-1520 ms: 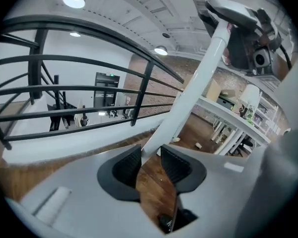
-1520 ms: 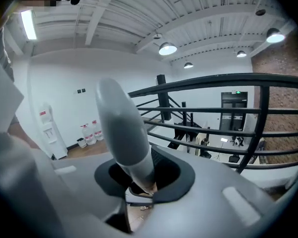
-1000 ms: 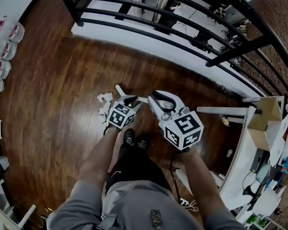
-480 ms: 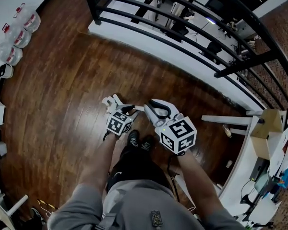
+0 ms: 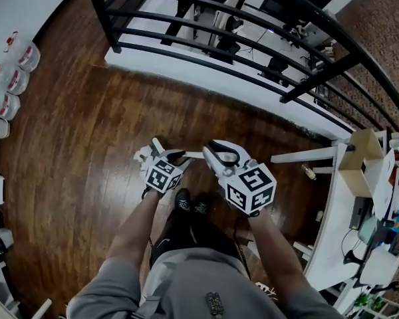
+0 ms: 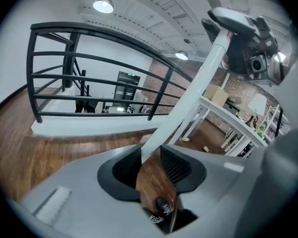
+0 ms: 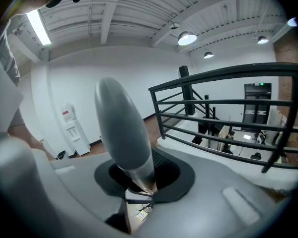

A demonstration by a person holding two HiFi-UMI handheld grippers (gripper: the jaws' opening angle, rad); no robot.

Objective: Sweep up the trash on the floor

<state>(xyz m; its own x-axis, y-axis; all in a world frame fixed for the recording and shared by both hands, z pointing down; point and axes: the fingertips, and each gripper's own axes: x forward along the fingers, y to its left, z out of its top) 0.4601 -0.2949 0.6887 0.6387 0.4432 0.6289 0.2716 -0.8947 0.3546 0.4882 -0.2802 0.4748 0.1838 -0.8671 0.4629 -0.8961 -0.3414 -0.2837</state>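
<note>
The left gripper (image 6: 151, 158) is clamped on a slanting white pole (image 6: 188, 100), its jaws set fairly wide around it. The right gripper (image 7: 141, 178) is closed on the grey grip (image 7: 121, 128) at the pole's upper end (its jaws stand narrower). In the head view, white scraps (image 5: 143, 155) lie on the wooden floor (image 5: 73, 151) just beside the left gripper's tip, on its outer side.

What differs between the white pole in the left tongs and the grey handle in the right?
The white pole is slim and straight; the grey handle is thick, rounded and tapers towards the tongs. The pole leans right in its view, the handle slightly left. Both are clamped in tongs.
</note>
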